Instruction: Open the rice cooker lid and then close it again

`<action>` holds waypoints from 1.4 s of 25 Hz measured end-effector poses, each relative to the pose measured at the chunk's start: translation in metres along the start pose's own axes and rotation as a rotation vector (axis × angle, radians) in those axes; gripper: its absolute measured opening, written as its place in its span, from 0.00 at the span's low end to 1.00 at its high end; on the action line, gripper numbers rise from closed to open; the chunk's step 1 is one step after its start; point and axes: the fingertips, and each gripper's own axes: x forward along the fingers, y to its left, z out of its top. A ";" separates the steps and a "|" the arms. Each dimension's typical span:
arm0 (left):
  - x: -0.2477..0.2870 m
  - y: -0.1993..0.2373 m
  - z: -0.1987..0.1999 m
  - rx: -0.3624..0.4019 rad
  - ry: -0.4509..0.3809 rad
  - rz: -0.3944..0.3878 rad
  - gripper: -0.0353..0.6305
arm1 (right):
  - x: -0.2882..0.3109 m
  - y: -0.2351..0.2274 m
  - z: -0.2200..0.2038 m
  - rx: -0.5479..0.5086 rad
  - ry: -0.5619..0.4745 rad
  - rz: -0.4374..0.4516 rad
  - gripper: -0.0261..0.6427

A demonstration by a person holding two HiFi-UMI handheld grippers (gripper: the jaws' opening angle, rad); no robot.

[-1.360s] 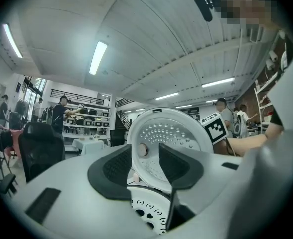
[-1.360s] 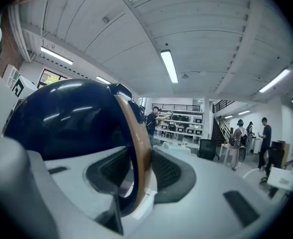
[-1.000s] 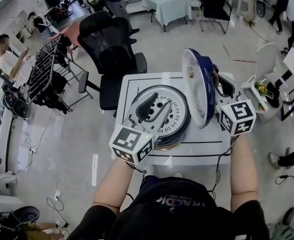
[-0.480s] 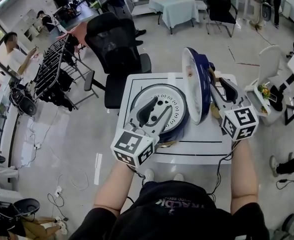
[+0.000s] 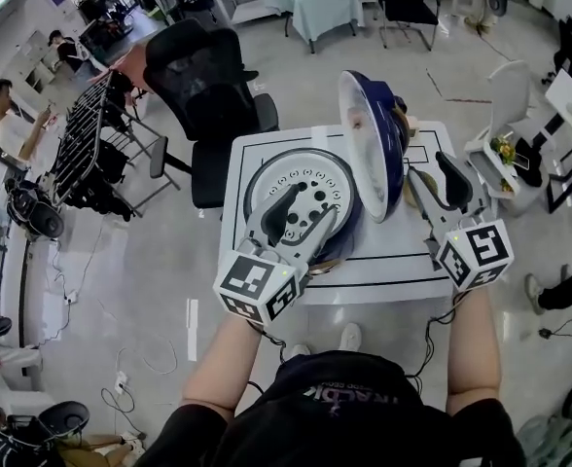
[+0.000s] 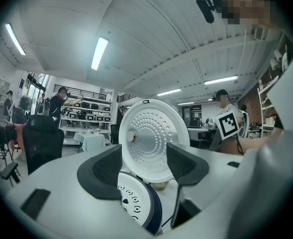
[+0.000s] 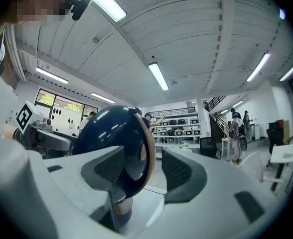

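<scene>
Holds the left tool (image 5: 305, 210) level above the rice cooker (image 5: 310, 175) on the white worktop (image 5: 383, 272), jaws spread and just been opening, nothing pinched. Shows, in the left gripper view, the same tool (image 6: 144, 158) with both dark pads apart and the rice cooker (image 6: 136, 205) just below its left jaw, round white top facing up. Straight ahead of that tool, through the gap: the lid (image 6: 154, 133), raised upright, perforated white inner face turned toward the jaws and clear of them. Holds the right tool (image 5: 434, 178) level just beside the dark blue outer shell of the lid (image 5: 369, 149), jaws likewise spread and just been opening. Finds, in the right gripper view, the lid (image 7: 111, 128) ahead and to the left of this tool (image 7: 141, 168), pale rim showing in the gap, neither pad pressing on it. Beyond both tools, past the worktop: a black office chair (image 5: 203, 76).
</scene>
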 end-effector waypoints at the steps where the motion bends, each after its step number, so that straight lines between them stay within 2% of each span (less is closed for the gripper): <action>1: -0.001 -0.001 -0.001 -0.001 0.000 -0.012 0.46 | -0.006 0.003 0.002 0.002 -0.007 -0.009 0.37; 7: -0.020 -0.007 0.004 0.008 -0.007 -0.091 0.50 | -0.036 0.035 0.020 -0.009 -0.031 -0.061 0.40; 16: -0.070 -0.010 0.004 0.001 -0.020 -0.176 0.51 | -0.065 0.101 0.030 -0.049 -0.011 -0.108 0.40; 25: -0.119 -0.002 -0.004 -0.021 -0.029 -0.219 0.51 | -0.082 0.156 0.029 -0.047 0.010 -0.155 0.40; 35: -0.153 0.001 -0.006 -0.024 -0.041 -0.262 0.52 | -0.093 0.197 0.033 -0.060 0.013 -0.185 0.40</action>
